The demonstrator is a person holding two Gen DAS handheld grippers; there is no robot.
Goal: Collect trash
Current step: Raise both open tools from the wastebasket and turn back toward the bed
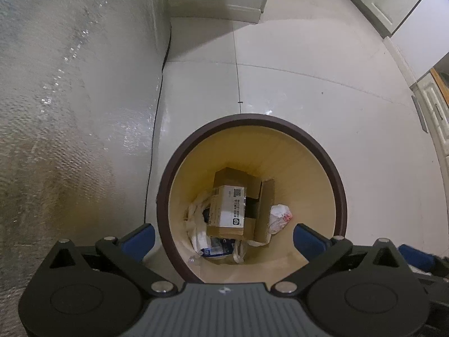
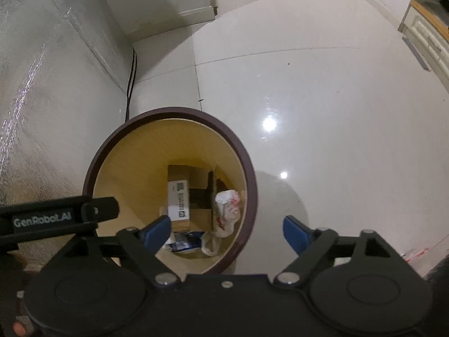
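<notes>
Both grippers, left (image 1: pixel 224 237) and right (image 2: pixel 227 231), gape empty over our bin (image 1: pixel 341 193) (box (image 1: pixel 228 206) already inside), ready for more trash.

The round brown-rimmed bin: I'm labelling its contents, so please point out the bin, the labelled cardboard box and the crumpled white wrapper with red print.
Round brown-rimmed bin (image 1: pixel 341 193): left wrist view, right rim.
Labelled cardboard box (image 1: pixel 230 207): left wrist view, white label.
Crumpled white wrapper with red print (image 2: pixel 227 207): right wrist view, its middle.
</notes>
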